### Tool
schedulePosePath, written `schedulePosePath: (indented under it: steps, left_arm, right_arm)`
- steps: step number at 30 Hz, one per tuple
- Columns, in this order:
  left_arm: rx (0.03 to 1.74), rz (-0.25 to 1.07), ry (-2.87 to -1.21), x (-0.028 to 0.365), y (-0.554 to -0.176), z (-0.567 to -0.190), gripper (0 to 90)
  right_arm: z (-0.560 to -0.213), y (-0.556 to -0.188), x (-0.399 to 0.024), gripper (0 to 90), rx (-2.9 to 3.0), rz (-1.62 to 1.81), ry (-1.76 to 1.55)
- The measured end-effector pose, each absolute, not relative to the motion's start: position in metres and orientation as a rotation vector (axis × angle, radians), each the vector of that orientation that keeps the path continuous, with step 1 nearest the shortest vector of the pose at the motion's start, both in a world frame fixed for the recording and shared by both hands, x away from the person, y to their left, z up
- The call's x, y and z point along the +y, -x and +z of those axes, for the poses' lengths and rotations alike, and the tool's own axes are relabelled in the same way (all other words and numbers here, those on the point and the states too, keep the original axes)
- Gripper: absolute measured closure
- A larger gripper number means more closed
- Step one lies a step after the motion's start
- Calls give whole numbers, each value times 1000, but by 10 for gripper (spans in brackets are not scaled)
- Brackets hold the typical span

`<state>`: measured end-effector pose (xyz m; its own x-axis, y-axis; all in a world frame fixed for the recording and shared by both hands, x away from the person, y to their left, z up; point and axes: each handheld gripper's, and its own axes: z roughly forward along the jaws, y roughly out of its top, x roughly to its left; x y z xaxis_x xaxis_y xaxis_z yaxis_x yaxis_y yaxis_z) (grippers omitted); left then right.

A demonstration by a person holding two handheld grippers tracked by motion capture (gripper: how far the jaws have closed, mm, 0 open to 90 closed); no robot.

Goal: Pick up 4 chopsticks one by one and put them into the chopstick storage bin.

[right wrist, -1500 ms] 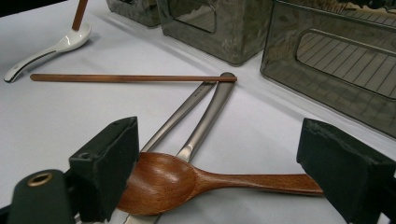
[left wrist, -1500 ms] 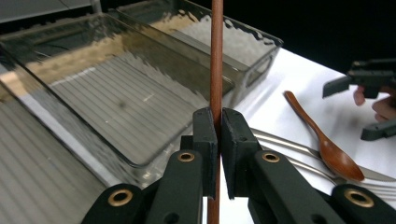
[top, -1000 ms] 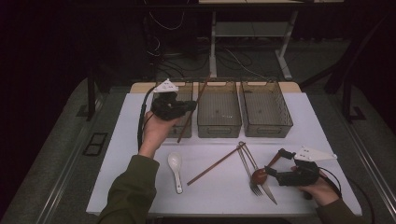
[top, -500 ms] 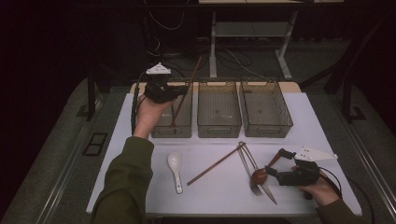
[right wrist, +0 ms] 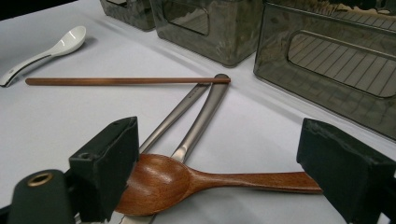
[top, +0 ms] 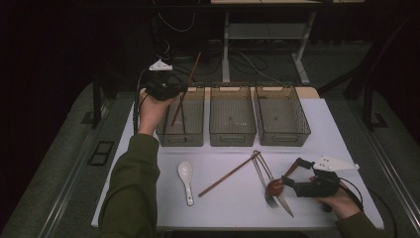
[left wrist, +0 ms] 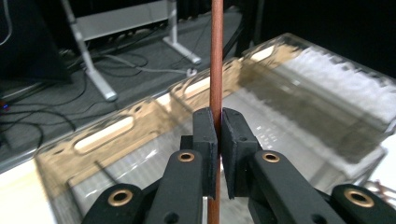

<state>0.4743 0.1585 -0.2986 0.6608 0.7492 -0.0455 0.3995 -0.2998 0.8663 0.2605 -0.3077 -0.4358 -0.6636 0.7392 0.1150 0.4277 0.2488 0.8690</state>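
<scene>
A thin reddish-brown wooden chopstick [left wrist: 215,60] is pinched upright between the pressed-together pads of the left gripper [top: 179,91], above the leftmost smoky clear plastic bin [top: 194,139]. The step looks like sorting; next comes lowering and release. The right gripper [right wrist: 219,161], jaws spread, straddles a brown wooden spoon [right wrist: 187,179], whose detail the high view blurs.

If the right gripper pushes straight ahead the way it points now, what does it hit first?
Most likely the wooden spoon, which lies across the gap between the open jaws of the right gripper, its bowl by one jaw. Beyond it lie the metal handles; exact depth is unclear.
</scene>
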Motion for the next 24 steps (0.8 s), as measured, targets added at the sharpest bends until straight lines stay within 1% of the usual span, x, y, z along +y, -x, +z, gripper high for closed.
schedulePosePath:
  steps: [12, 24]
  left_arm:
    - [977, 465, -1985, 171, -486, -324, 837]
    - [1113, 383, -2044, 179, -491, -362, 837]
  right_arm:
    - [-436, -260, -308, 130, 2206, 1379, -1083]
    - [-437, -260, -307, 130, 2212, 1372, -1083]
